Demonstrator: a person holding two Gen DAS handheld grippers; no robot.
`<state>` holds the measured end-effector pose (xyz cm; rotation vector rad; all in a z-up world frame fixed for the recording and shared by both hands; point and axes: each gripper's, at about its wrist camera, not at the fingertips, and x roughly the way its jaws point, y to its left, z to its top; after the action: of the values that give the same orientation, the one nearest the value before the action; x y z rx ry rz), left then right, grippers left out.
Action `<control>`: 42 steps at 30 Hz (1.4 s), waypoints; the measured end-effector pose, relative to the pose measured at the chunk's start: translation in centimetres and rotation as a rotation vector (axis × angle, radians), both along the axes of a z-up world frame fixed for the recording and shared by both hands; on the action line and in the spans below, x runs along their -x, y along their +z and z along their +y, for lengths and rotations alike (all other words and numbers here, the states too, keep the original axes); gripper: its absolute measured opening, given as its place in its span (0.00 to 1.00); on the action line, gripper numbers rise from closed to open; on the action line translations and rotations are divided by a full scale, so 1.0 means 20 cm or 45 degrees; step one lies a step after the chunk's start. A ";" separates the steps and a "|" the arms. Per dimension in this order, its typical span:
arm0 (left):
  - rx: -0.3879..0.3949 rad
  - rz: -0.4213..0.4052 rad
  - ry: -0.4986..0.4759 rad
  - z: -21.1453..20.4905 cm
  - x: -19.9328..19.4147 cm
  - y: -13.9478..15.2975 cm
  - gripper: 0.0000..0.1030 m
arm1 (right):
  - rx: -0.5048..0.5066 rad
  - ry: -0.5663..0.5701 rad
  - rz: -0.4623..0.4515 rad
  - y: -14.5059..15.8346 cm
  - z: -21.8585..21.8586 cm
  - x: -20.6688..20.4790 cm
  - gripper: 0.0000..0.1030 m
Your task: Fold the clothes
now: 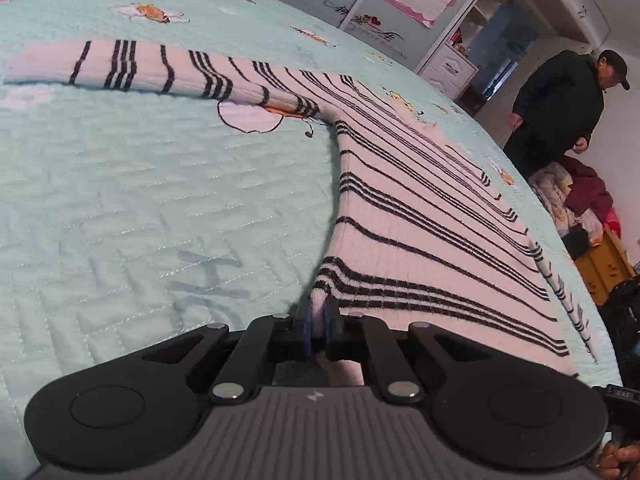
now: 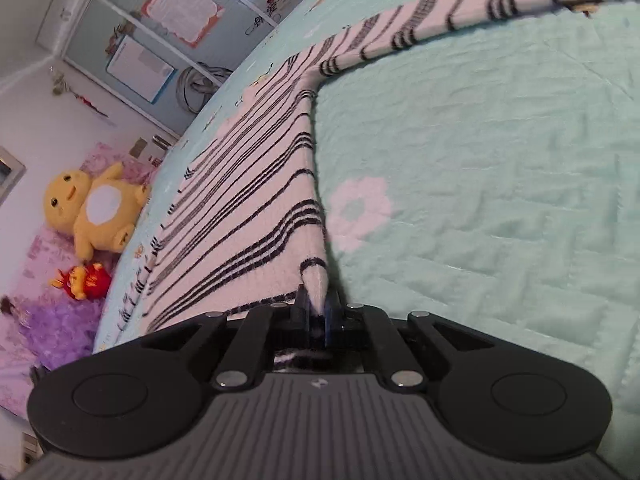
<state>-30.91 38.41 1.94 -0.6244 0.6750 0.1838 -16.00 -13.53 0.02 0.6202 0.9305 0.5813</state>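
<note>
In the left wrist view, a striped sweater (image 1: pixel 420 216) is seen spread flat on a quilted bedspread (image 1: pixel 140 200), one sleeve stretched away to the side. A corner of its hem is clamped between the closed fingers of the left gripper (image 1: pixel 318 320).

In the right wrist view, the other corner of the sweater (image 2: pixel 256 208) is pinched tight by the right gripper (image 2: pixel 318 308). A fold appears to be in hand; both corners would need to be carried together, evenly.
</note>
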 end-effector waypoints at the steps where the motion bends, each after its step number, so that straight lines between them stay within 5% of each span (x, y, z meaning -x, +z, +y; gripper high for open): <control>1: 0.009 -0.001 -0.015 0.00 -0.01 0.00 0.09 | -0.008 0.007 0.006 0.00 -0.01 0.00 0.05; 4: 0.032 0.015 -0.019 -0.01 -0.05 0.02 0.14 | -0.049 0.047 0.025 0.01 0.01 -0.02 0.12; 8: 0.044 -0.015 0.046 0.03 -0.11 0.06 0.52 | -0.111 0.019 -0.017 0.05 -0.01 -0.06 0.43; 11: 0.005 -0.018 0.039 0.03 -0.22 0.07 0.54 | -0.127 0.016 -0.031 0.06 0.03 -0.16 0.47; 13: -0.009 -0.012 0.013 0.02 -0.28 0.04 0.51 | -0.099 0.040 -0.038 0.06 0.10 -0.23 0.47; 16: -0.018 -0.005 -0.033 0.00 -0.32 0.01 0.05 | -0.054 0.083 -0.060 0.05 0.19 -0.28 0.44; 18: -0.054 0.012 -0.048 0.00 -0.31 0.00 0.06 | -0.009 0.103 -0.070 0.04 0.24 -0.29 0.11; 19: -0.091 0.025 -0.032 0.00 -0.30 0.01 0.06 | 0.032 0.099 -0.068 0.03 0.24 -0.29 0.05; 26: -0.079 0.021 -0.021 0.03 -0.26 0.04 0.11 | -0.033 0.030 -0.046 -0.01 0.10 -0.33 0.05; 27: -0.076 0.025 -0.017 0.02 -0.27 0.05 0.15 | -0.038 0.028 -0.051 0.00 0.11 -0.35 0.06; 29: -0.088 0.013 0.029 0.01 -0.29 0.07 0.58 | -0.048 0.025 -0.060 0.01 0.13 -0.39 0.18; 31: -0.109 -0.028 0.075 0.01 -0.34 0.08 0.73 | -0.058 0.022 -0.070 0.01 0.15 -0.43 0.32; 34: -0.133 -0.018 0.084 0.01 -0.45 0.08 0.73 | -0.073 0.017 -0.084 0.03 0.17 -0.49 0.37; 37: -0.173 -0.009 0.060 0.01 -0.54 0.05 0.66 | -0.077 0.013 -0.098 0.03 0.22 -0.56 0.37; 39: -0.227 0.010 0.035 0.00 -0.56 0.04 0.19 | -0.072 0.030 -0.105 0.02 0.27 -0.60 0.36; 40: -0.201 0.022 0.013 0.01 -0.56 0.03 0.09 | -0.055 0.039 -0.110 0.02 0.29 -0.61 0.32; 42: -0.228 0.026 0.004 0.01 -0.54 0.03 0.08 | 0.012 0.057 -0.126 0.02 0.32 -0.62 0.09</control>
<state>-20.08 38.66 2.52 -0.4524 0.6690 0.2507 -3.67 -7.11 0.35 0.5584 0.8556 0.6414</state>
